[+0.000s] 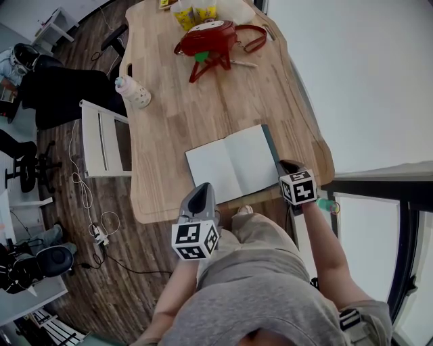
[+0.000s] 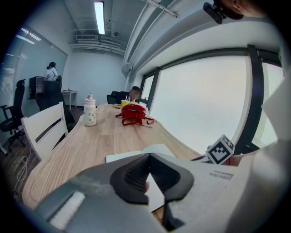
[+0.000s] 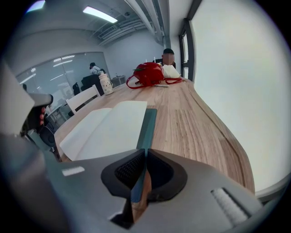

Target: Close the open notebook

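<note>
An open notebook [image 1: 226, 165] with blank white pages lies on the wooden table [image 1: 176, 115] near its front edge. Its dark teal cover [image 3: 148, 125] shows along the right side. My right gripper [image 3: 145, 152] is shut on the near end of that cover edge, at the notebook's right front corner [image 1: 289, 165]. My left gripper [image 1: 201, 190] sits over the notebook's front left corner. Its jaws [image 2: 148, 155] meet at the tips with nothing seen held, and the white page [image 2: 125, 157] shows past them.
A red bag [image 1: 206, 37] and yellow packets [image 1: 193, 13] lie at the table's far end. A pale bottle [image 1: 134, 92] stands near the left edge, beside a white chair [image 1: 101, 138]. A window wall runs along the right. People sit far back.
</note>
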{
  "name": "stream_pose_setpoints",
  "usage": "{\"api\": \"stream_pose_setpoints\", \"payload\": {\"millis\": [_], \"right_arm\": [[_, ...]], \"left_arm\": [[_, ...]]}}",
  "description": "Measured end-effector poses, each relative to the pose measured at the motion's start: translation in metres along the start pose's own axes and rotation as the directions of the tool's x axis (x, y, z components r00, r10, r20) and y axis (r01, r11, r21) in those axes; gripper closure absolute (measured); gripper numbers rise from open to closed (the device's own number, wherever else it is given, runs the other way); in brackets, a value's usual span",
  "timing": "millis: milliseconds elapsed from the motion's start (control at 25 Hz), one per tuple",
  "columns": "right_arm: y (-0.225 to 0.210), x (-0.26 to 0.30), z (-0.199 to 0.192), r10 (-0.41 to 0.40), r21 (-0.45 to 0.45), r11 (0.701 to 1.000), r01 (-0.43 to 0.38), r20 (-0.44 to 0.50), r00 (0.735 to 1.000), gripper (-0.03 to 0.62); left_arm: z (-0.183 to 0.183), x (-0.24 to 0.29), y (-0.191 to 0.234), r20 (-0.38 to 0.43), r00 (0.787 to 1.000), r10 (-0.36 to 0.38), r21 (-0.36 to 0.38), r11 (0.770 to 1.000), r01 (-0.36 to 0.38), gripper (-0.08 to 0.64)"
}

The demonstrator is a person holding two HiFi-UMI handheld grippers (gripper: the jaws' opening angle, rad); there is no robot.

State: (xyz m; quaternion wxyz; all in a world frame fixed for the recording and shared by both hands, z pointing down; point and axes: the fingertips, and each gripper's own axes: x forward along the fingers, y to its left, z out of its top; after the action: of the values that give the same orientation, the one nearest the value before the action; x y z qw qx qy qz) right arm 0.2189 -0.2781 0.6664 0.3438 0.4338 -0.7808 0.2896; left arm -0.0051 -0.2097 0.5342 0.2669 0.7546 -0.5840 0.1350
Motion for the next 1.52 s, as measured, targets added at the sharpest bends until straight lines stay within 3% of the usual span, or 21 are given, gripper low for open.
{"api": "stream_pose_setpoints", "payload": {"millis": [360, 800, 1520], "right_arm": [[-0.001, -0.008, 0.005, 0.001, 0.005, 1.0, -0.001, 0.025, 1.0, 0.589], [0.011, -0.035, 0.027, 0.054, 0.029, 0.998, -0.057, 0.103, 0.993, 0.591], [0.066, -0.076, 0.077, 0.167, -0.03, 0.986, -0.164, 0.211, 0.963, 0.591]], "left_arm": [[-0.001, -0.004, -0.001, 0.01, 1.0, -0.001, 0.001, 1.0, 0.001, 0.555], [0.0, -0.005, -0.008, 0.017, 1.0, -0.021, 0.009, 1.0, 0.02, 0.555], [0.003, -0.022, 0.002, 0.051, 0.999, -0.017, -0.002, 1.0, 0.017, 0.555]]}}
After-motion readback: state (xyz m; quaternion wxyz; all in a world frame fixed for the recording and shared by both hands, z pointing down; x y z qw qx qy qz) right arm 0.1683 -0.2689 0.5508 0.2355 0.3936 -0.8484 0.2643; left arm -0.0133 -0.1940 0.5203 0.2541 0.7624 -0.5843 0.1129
